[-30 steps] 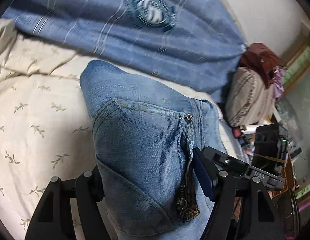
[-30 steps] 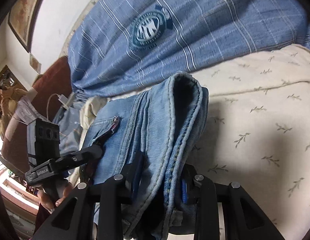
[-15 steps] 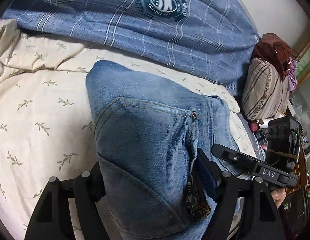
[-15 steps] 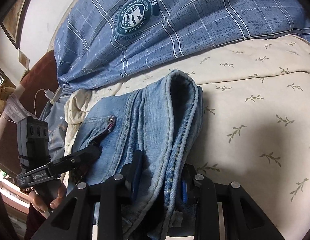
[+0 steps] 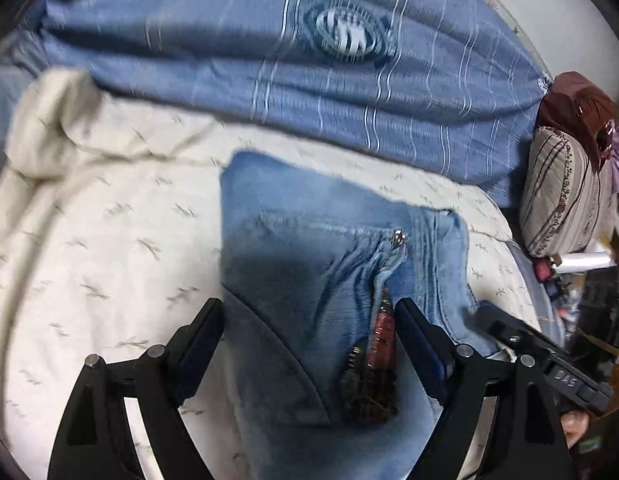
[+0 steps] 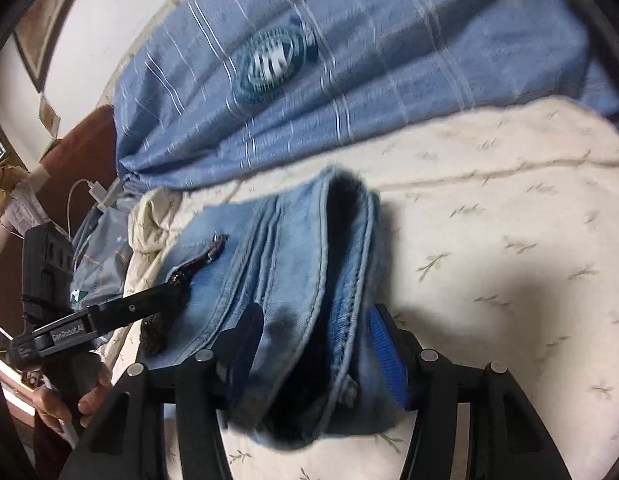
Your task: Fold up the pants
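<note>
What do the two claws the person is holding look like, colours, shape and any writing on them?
Both claws are matte black. The left claw has two angular fingers with cut-out frames, round silver screw heads and dark blue pads; seen from the right wrist, its side bears white "GenRobot.AI" lettering above a black handle. The right claw has the same black fingers and silver screws, with a ribbed, brighter blue pad.

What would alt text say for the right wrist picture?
Folded blue jeans lie on a cream leaf-print bedsheet between the right gripper's open fingers, whose jaws have just been opening. A blue plaid blanket lies behind.
</note>
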{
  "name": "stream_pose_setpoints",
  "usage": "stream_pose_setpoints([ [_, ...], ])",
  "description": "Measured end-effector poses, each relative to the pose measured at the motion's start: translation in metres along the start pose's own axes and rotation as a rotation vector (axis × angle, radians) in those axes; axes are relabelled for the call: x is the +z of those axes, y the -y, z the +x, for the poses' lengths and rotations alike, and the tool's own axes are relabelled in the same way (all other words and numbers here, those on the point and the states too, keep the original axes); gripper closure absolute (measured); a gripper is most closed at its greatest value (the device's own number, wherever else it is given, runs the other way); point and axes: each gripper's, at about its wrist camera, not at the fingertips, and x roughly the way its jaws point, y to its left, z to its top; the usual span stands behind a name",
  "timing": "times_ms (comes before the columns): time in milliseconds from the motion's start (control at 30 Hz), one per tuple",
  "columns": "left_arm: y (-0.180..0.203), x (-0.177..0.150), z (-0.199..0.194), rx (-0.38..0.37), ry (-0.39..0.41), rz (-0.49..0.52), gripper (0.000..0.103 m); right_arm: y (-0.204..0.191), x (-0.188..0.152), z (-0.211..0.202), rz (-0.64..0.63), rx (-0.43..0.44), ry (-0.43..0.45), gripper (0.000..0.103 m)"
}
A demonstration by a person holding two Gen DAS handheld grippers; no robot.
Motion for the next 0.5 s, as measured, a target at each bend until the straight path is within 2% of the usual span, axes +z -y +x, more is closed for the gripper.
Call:
stream_pose_setpoints([
  [133, 0.02, -0.005, -0.043, 0.165, 0.163, 0.08, 0.011, -0.003, -0.005, -0.033, -0.024, -0.002, 0.092, 0.045],
  [233, 0.03, -0.015, -0.072, 0.26, 0.258, 0.087, 0.008, -0.01, -0.011, -0.052, -0.04, 0.003, 0.142, 0.045],
  [500, 0.054, -0.048, -0.122, 0.416, 0.334, 0.093, 0.008, -0.051, -0.034, -0.091, -0.137, -0.022, 0.272, 0.044],
])
